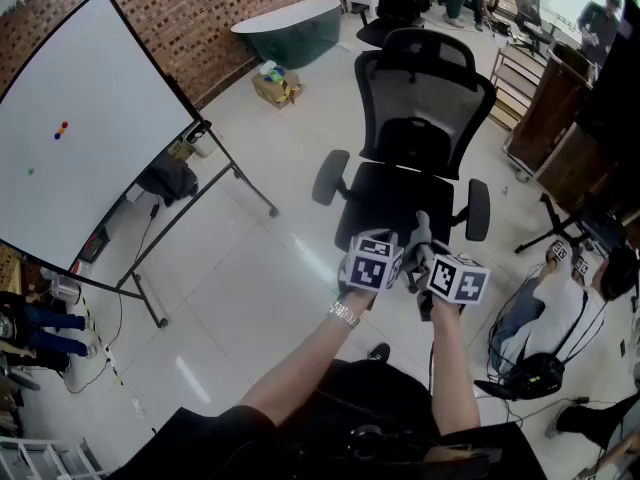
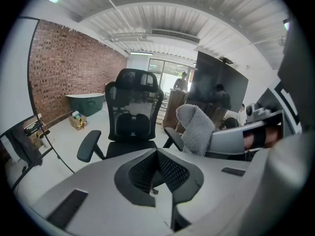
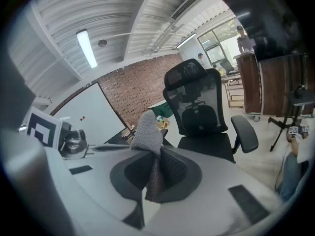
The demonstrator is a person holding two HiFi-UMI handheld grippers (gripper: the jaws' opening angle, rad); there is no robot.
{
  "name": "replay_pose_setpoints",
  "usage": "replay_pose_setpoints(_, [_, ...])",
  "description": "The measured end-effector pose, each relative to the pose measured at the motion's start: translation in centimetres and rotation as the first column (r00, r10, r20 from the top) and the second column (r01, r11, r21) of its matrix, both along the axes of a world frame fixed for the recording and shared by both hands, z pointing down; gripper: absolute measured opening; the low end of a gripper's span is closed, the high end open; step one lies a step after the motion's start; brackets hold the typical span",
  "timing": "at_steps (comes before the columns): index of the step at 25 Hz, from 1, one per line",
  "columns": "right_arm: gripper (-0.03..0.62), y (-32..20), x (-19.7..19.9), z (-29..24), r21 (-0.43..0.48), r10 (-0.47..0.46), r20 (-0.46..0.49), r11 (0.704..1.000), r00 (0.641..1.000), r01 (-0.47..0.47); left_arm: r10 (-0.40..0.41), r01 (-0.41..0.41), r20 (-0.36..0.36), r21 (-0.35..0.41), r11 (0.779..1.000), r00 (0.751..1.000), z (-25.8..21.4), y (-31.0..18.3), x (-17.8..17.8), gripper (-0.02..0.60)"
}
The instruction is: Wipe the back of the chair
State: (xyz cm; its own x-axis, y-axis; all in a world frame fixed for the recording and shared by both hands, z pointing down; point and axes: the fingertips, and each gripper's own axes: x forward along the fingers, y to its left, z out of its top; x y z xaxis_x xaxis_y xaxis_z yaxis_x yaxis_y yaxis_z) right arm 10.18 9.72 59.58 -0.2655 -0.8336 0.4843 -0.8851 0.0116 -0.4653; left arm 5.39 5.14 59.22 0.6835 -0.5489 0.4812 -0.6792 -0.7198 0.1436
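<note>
A black mesh office chair [image 1: 420,138] stands ahead with its seat and the front of its back turned toward me. Both grippers are held side by side just before the seat's front edge. My right gripper [image 1: 426,255] is shut on a grey knitted cloth [image 1: 422,228], whose free end sticks up past the jaws. In the right gripper view the cloth [image 3: 147,132] rises between the chair [image 3: 197,102] and the right gripper [image 3: 153,173]. My left gripper [image 1: 394,248] is shut with nothing in it. In the left gripper view the left gripper [image 2: 156,173] faces the chair [image 2: 132,112], with the cloth [image 2: 197,129] to its right.
A whiteboard on a wheeled stand [image 1: 80,128] fills the left. A green bathtub [image 1: 290,28] and a cardboard box [image 1: 275,86] sit by the brick wall. A wooden cabinet [image 1: 560,118] stands at right, with a seated person [image 1: 560,288] and cables [image 1: 535,373] on the floor.
</note>
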Motion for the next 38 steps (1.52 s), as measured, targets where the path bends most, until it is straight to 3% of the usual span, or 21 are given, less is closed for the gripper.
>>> replay_pose_setpoints(7, [0.017, -4.7, 2.2, 0.3, 0.025, 0.042, 0.005, 0.999, 0.999, -0.042, 0.045, -0.045, -0.001, -0.029, 0.999, 0.999, 0.7, -4.2, 3.3, 0.002])
replay_pose_setpoints(11, [0.017, -10.0, 4.0, 1.6, -0.003, 0.048, -0.013, 0.999, 0.999, -0.049, 0.071, -0.071, -0.006, -0.023, 0.997, 0.997, 1.3, -9.7, 5.5, 0.002])
replay_pose_setpoints(17, [0.017, -18.9, 5.5, -0.7, 0.020, 0.063, -0.049, 0.998, 0.997, -0.062, 0.088, -0.089, -0.076, -0.017, 0.996, 0.993, -1.7, -18.8, 8.0, 0.002])
replay_pose_setpoints(22, [0.017, -22.9, 5.1, -1.8, 0.035, 0.073, -0.096, 0.997, 0.993, -0.069, 0.087, -0.090, -0.128, -0.020, 0.996, 0.988, -3.1, -23.5, 8.8, 0.002])
replay_pose_setpoints(27, [0.017, -25.1, 8.1, -0.5, -0.015, 0.090, -0.120, 0.996, 0.989, -0.092, 0.056, -0.065, -0.151, -0.060, 0.996, 0.987, -2.7, -26.2, 9.6, 0.002])
replay_pose_setpoints(30, [0.017, -28.7, 9.9, -2.6, 0.042, 0.080, -0.124, 0.996, 0.989, -0.075, 0.041, -0.047, -0.138, -0.038, 0.998, 0.990, -3.5, -27.8, 9.8, 0.002])
replay_pose_setpoints(35, [0.015, -39.0, 11.3, -10.4, 0.222, 0.041, -0.190, 0.975, 0.981, 0.002, -0.019, 0.017, -0.094, -0.014, 1.000, 0.995, -4.0, -30.9, 8.1, 0.002])
replay_pose_setpoints(38, [0.015, -45.8, 12.6, -12.5, 0.245, 0.054, -0.252, 0.969, 0.966, 0.010, -0.066, 0.067, -0.088, 0.010, 0.998, 0.994, -4.6, -32.8, 6.8, 0.002])
